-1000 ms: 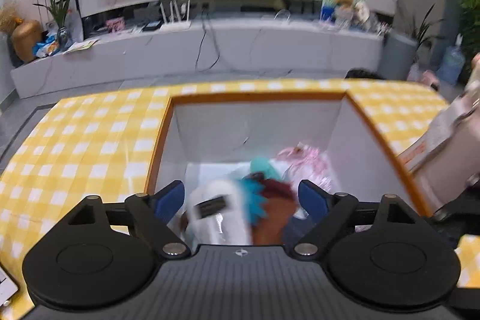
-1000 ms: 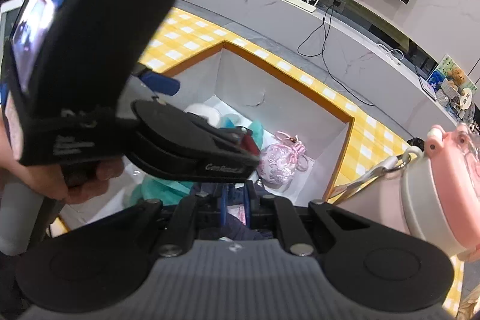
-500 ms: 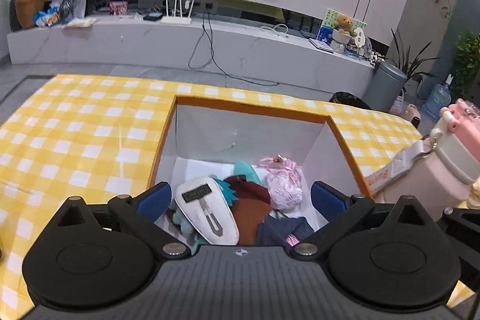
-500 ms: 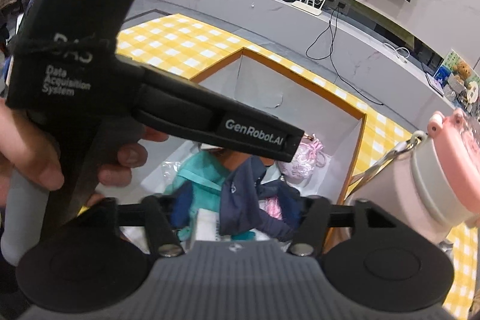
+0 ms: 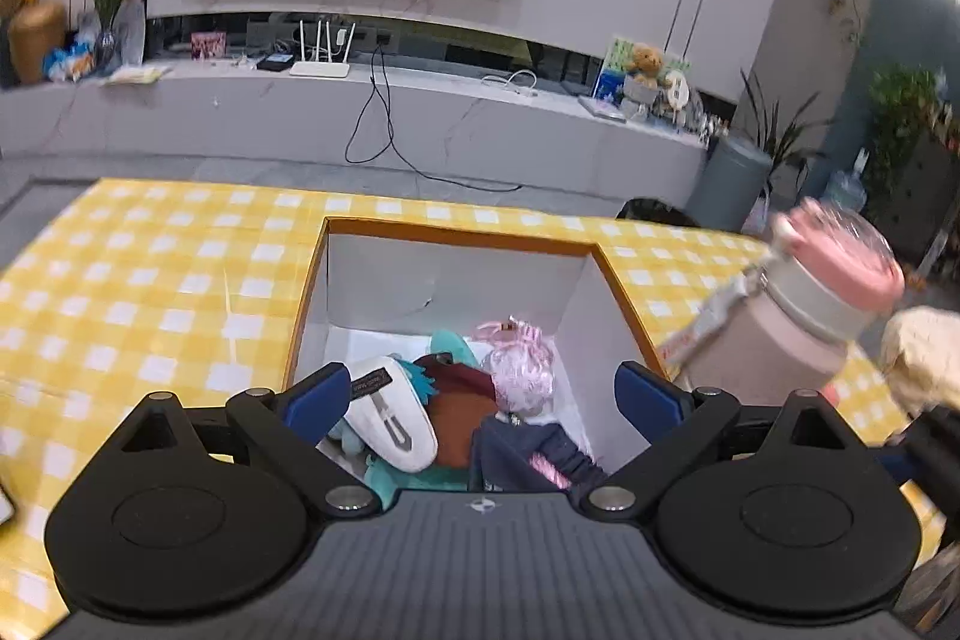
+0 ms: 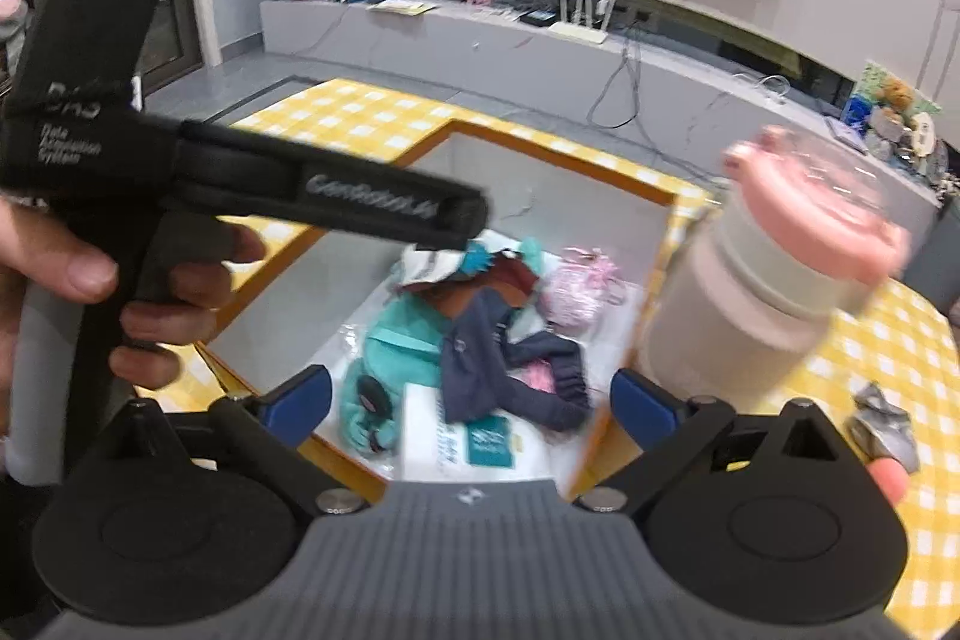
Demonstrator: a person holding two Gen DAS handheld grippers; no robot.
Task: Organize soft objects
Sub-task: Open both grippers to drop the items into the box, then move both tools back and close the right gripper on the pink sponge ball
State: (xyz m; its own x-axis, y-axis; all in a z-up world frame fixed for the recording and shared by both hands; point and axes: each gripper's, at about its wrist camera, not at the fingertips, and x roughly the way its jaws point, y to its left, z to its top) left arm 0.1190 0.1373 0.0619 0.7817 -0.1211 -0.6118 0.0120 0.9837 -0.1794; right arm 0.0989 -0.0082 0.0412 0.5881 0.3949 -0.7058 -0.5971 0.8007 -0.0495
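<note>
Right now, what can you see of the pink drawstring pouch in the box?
The pink drawstring pouch is small, shiny and crinkled, of thin satin-like fabric, gathered at the top with pale pink cords. It sits loose on the white floor of the box, toward the far right corner near the right wall. It lies against the brown item and the navy garment beside it. Neither gripper touches it.

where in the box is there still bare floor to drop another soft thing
Bare white floor shows along the box's back wall and its left wall, beside the teal pouch. The middle and right are crowded: navy cloth, pink pouch, white toy.
</note>
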